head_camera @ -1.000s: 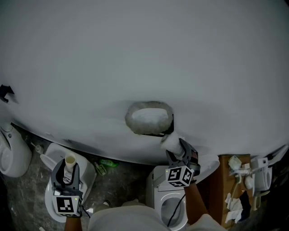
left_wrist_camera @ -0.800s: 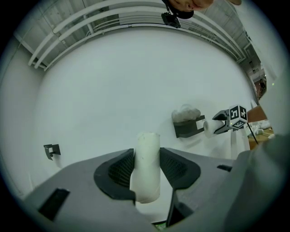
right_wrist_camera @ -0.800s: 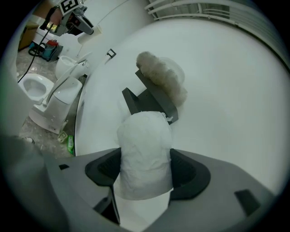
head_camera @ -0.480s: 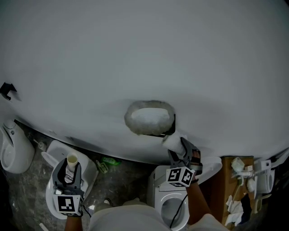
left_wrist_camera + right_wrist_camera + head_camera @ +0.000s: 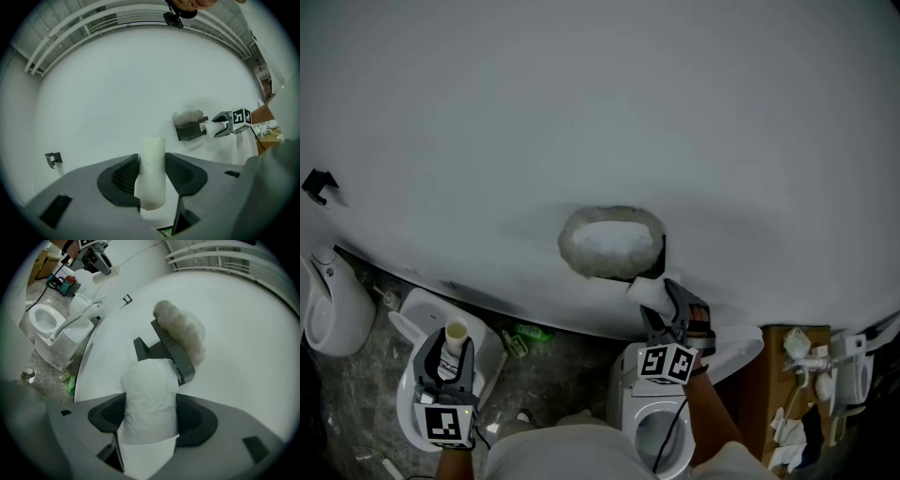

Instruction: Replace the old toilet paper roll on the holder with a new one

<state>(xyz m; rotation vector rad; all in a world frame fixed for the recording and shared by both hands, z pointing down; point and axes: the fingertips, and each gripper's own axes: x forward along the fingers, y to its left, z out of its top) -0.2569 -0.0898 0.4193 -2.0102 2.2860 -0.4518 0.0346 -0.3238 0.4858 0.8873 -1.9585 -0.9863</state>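
The left gripper [image 5: 151, 177] is clamped on an empty cardboard tube [image 5: 152, 168]. The tube stands upright between the jaws, both pads pressing its sides, and its open top rises clear above them. In the head view this gripper sits low at the left, well apart from the holder, over a white toilet [image 5: 405, 323] on the speckled floor [image 5: 553, 361].

The right gripper [image 5: 150, 420] is clenched on a new roll [image 5: 150, 401] of white paper. The roll fills the gap between the jaws and its crinkled end points away from the camera. That end is up at the lower end of the dark grey holder [image 5: 172, 352]. The frames do not show whether the roll touches it. Below this gripper in the head view stands a second toilet [image 5: 623, 370] with its seat up.

The holder is fixed to the plain white wall [image 5: 581, 112]. A fluffy white wad [image 5: 182, 330] lies on top of the holder. Further left on the wall is a small black bracket [image 5: 319, 185].
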